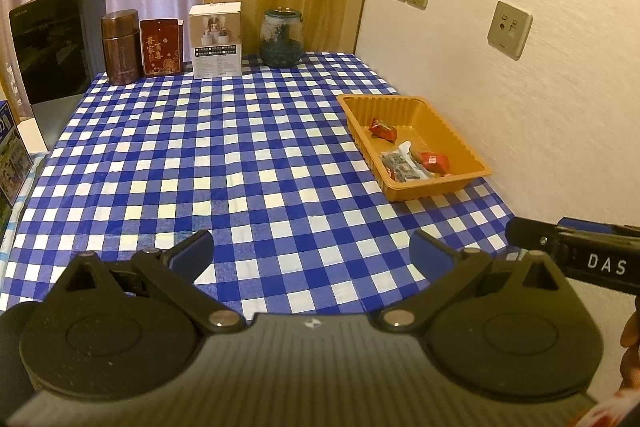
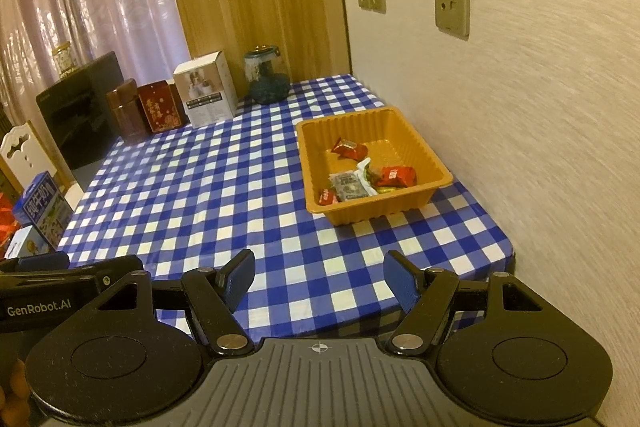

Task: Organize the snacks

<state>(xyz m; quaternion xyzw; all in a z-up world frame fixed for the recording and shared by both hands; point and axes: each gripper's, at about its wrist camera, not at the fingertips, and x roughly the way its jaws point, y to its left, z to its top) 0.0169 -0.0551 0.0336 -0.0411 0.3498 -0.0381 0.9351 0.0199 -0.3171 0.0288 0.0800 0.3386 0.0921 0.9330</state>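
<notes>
Both tongs, the left gripper (image 1: 312, 247) and right gripper (image 2: 320, 281), hang apart and empty over bare checked cloth (image 2: 224, 195). Wrapped snacks (image 2: 360, 171) lie in the orange tray (image 2: 400, 205) by the right wall; tins (image 1: 120, 47) and boxes (image 1: 216, 41) line the far edge.

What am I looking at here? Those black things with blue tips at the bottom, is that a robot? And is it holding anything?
No robot: a person holds a hand-held claw in each hand, each with a camera looking along its fingers. One picture comes from the left claw, the other from the right claw. Both are open and empty. On the checked tablecloth sits an orange tray with wrapped snacks inside; tins and boxes stand at the far edge.
</notes>
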